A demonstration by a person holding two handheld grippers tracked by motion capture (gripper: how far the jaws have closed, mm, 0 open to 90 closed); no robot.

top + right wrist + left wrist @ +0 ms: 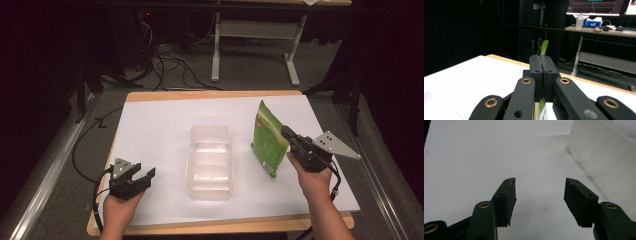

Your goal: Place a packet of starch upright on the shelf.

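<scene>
Green pouch [267,137] — between right tool [288,134] jaws

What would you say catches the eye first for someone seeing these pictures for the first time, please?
Probably the bright green pouch, held upright at the right of the white table with the right claw pinched shut on its edge. Next comes the clear plastic tray lying empty at the table's middle. The left claw rests open at the near left, beside the tray.

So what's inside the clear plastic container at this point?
Nothing visible: the clear plastic container looks empty, with only its ribbed bottom and the white table cover showing through. The green bag is outside it, held up by the right tool. The near wall's glare hides little.
</scene>
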